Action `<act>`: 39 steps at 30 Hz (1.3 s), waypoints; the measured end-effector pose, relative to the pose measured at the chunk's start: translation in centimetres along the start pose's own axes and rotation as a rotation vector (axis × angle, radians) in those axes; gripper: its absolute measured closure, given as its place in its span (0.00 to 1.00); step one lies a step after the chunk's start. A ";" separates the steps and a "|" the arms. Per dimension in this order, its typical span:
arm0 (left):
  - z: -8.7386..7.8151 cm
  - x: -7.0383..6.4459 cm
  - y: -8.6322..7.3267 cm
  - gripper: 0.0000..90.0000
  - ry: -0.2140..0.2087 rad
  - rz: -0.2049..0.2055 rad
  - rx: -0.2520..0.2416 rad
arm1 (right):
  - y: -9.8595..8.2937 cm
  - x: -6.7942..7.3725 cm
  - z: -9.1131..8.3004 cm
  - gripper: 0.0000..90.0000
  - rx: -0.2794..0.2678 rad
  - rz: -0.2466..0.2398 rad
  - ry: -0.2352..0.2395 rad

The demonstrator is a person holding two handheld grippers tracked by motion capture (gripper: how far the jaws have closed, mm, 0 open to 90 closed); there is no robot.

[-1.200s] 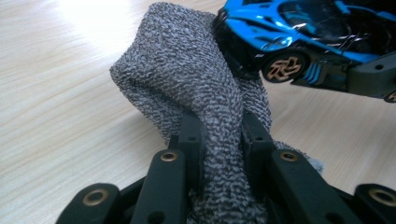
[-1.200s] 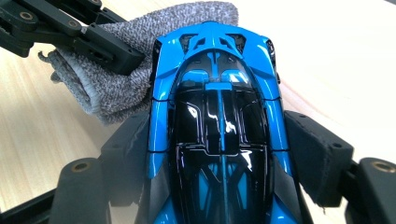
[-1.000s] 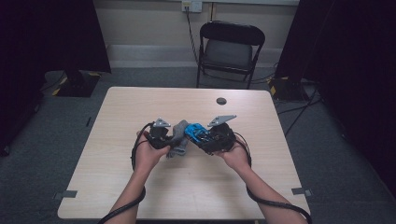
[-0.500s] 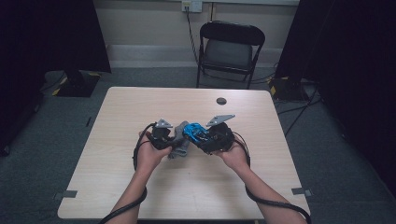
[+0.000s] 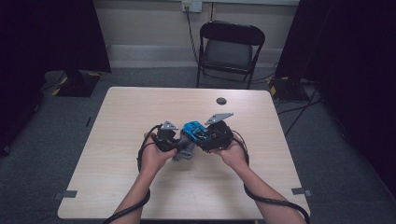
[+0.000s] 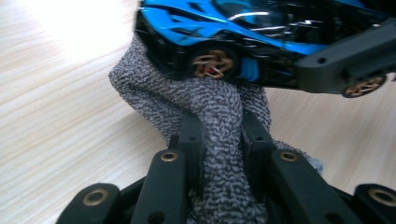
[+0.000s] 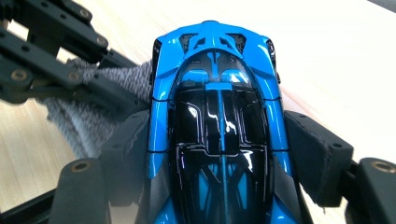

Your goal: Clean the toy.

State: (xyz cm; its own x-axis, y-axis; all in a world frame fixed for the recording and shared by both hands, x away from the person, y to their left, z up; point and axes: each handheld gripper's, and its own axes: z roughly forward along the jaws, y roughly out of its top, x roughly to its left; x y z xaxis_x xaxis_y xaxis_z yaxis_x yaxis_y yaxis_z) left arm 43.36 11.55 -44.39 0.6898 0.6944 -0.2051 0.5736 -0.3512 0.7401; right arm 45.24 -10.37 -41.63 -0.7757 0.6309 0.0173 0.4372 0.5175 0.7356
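I am holding the blue car (image 5: 194,130) in the right gripper (image 5: 205,136), just above the table (image 5: 116,140) and near its middle, on my side of the black disc (image 5: 221,101). In the right gripper view the jaws are clenching the car (image 7: 219,116) by its two flanks, with its nose pointing away from the camera. I am pinching the grey cloth (image 5: 185,151) in the left gripper (image 5: 180,145), which is sitting just left of the car. In the left gripper view the jaws are clamping a bunched fold of the cloth (image 6: 219,135), and the cloth is rising from them to touch the car (image 6: 243,32) at its side, beside a bronze wheel (image 6: 212,63). One pad of the right gripper is crossing the car's side at the upper right of that view.

Compared with the frame a second ago, the two grippers are sitting closer together: the gap between them at the car has closed, and the left gripper has moved toward the car. The cloth is now pressing against the car's body and hanging below it toward the table. The disc is lying where it lay before, well apart from the car.
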 end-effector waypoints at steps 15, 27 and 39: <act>0.5 -1.2 0.1 0.83 -0.035 0.016 0.007 | 0.4 -0.1 0.4 0.31 0.000 0.009 0.000; 0.8 -2.0 0.1 0.83 -0.055 0.036 0.008 | 0.7 -0.1 0.7 0.31 -0.006 0.018 -0.007; 1.2 -3.0 0.1 0.83 -0.074 0.052 0.006 | 1.0 -0.1 0.8 0.31 -0.009 0.025 -0.014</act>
State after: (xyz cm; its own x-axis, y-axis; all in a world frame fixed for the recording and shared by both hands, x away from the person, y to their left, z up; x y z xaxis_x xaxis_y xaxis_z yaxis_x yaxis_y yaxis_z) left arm 41.83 8.66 -44.46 0.7493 0.6269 -0.2132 0.5386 -0.3897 0.7470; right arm 46.16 -9.46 -41.45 -0.7584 0.6513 0.0260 0.4521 0.4968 0.7408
